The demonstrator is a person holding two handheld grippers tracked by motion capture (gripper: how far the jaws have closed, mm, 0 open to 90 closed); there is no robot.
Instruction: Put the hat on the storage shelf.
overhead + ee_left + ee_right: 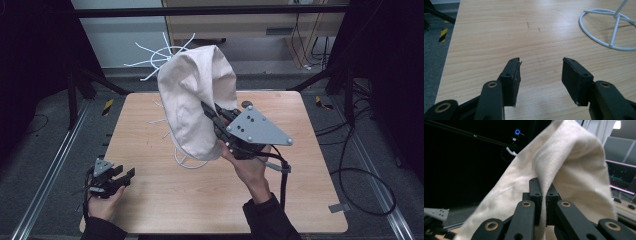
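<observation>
Mostly cloth (pixel 195 100) hiding white rack (pixel 165 57)

High view looks down on table (pixel 165 200), gripper views sit close behind jaws, sharing white wire stand (pixel 599 30).

White wire rack (pixel 165 55) mostly behind cloth (pixel 195 100); base ring (pixel 607 27) cut at rt edge
</observation>
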